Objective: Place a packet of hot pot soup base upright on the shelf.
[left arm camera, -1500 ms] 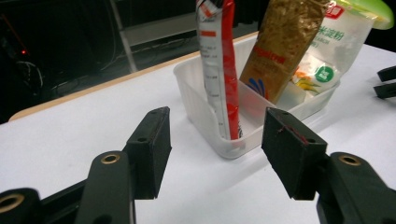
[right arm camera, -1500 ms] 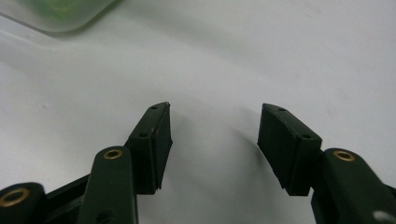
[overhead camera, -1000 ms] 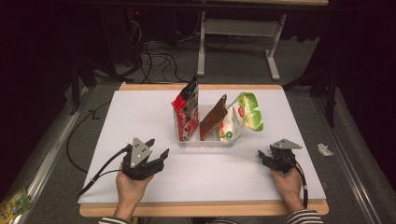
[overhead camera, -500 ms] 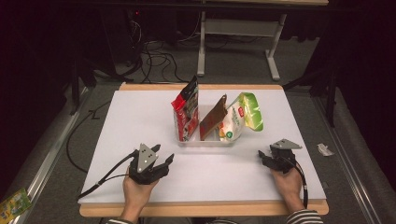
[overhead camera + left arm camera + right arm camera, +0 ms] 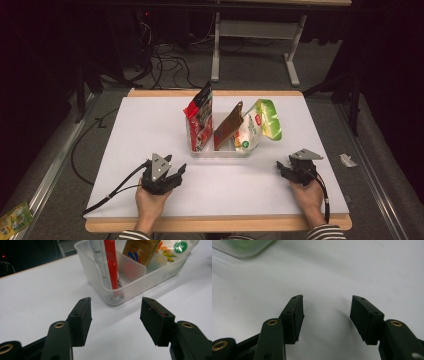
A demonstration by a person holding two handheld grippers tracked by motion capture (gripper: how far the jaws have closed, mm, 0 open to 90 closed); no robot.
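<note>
White tabletop (image 5: 150,130) with wooden edge, dark room behind, cables on grey floor at 11 o'clock. Clear plastic bin (image 5: 220,150) at table centre holds three upright pouches: red bag (image 5: 199,120) at the left end, brown pouch (image 5: 227,127) in the middle, green-and-white bag (image 5: 257,127) leaning right. Left gripper (image 5: 177,175) at 7 o'clock, jaws wide, holding nothing, aimed at bin's near corner. Right gripper (image 5: 282,167) at 5 o'clock, jaws wide, holding nothing, low over bare table.
</note>
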